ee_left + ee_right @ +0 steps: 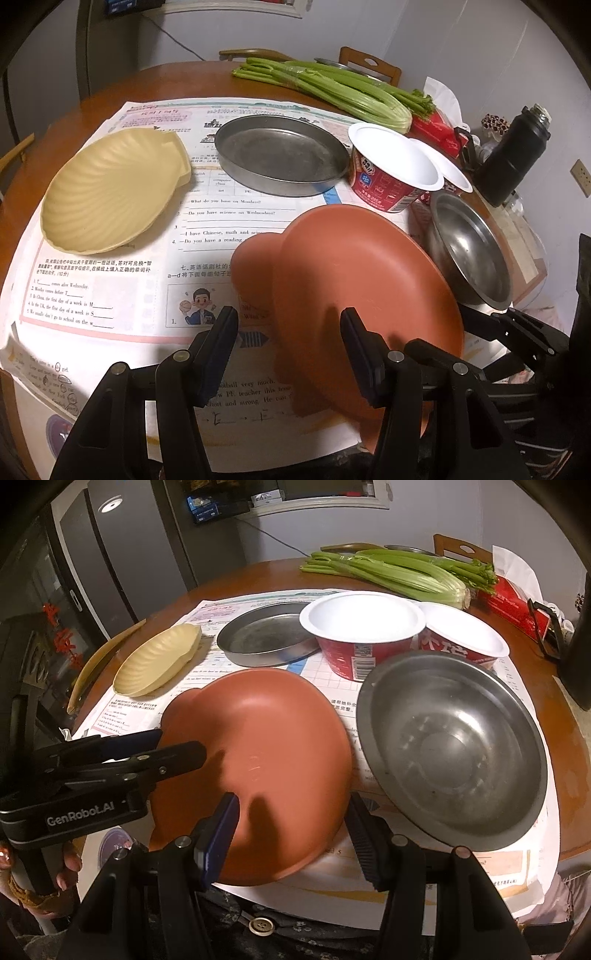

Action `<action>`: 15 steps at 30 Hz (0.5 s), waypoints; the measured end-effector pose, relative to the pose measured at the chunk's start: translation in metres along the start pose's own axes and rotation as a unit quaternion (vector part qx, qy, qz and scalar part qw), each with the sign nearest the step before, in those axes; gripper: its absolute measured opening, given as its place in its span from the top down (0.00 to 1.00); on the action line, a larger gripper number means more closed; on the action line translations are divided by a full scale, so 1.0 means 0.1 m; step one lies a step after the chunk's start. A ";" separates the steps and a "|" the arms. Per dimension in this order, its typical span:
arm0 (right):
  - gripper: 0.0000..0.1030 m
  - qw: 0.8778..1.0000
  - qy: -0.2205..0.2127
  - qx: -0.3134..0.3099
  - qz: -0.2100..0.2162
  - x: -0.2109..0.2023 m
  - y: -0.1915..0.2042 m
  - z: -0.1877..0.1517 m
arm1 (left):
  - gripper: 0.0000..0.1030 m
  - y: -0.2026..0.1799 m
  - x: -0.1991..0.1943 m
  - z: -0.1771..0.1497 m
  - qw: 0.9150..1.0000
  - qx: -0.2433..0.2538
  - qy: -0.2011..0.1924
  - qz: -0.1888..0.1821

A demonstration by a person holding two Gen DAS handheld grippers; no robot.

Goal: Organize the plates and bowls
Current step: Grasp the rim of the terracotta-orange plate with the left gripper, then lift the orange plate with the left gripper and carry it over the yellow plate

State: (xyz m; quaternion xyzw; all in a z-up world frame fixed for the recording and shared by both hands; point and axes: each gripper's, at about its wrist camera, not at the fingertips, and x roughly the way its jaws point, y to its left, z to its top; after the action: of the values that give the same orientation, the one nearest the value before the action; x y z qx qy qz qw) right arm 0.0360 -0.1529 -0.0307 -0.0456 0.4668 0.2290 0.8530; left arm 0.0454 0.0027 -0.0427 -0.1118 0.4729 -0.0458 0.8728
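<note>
Home dining table (pixel 258 576), celery (pixel 399 572), fridge (pixel 122 554)

Both wrist views low, near (sharing terracotta plate (pixel 362 280)).

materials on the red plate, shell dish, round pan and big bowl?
Red plate: matte, uniform terracotta colour, soft sheen; looks like plastic or melamine.
Shell dish: pale yellow, moulded ribs, matte; probably plastic too.
Round pan: dull grey metal, scuffed and stained; aluminium or worn steel, can't tell which.
Big bowl: shiny metal with reflections; likely stainless steel.
</note>
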 end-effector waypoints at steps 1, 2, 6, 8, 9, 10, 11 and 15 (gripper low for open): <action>0.44 1.000 0.000 -0.001 0.001 0.00 0.01 0.01 | 0.43 0.01 0.01 0.00 1.000 -0.001 0.002 -0.001; 0.44 1.000 0.000 -0.003 0.001 0.00 0.02 0.01 | 0.43 0.01 0.02 0.01 1.000 -0.001 0.002 -0.002; 0.43 1.000 0.003 -0.013 0.006 0.04 0.10 0.04 | 0.43 0.04 0.03 0.04 1.000 -0.004 0.002 -0.004; 0.44 1.000 0.005 -0.017 0.009 0.06 0.13 0.07 | 0.43 0.06 0.05 0.05 1.000 -0.008 0.002 -0.007; 0.44 1.000 0.006 -0.020 0.010 0.07 0.15 0.08 | 0.43 0.07 0.05 0.06 1.000 -0.010 0.001 -0.008; 0.43 1.000 0.007 -0.023 0.012 0.08 0.18 0.09 | 0.43 0.07 0.04 0.06 1.000 -0.011 0.000 -0.008; 0.43 1.000 0.008 -0.027 0.012 0.10 0.21 0.11 | 0.43 0.09 0.04 0.07 1.000 -0.012 -0.001 -0.004; 0.41 0.999 0.010 -0.039 0.010 0.16 0.30 0.17 | 0.43 0.18 0.04 0.11 1.000 -0.026 -0.007 0.000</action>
State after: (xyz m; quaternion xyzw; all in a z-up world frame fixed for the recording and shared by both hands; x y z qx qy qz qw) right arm 0.0435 -0.1154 -0.0304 -0.0767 0.4667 0.2547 0.8435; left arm 0.0566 0.0214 -0.0448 -0.1345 0.4675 -0.0327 0.8731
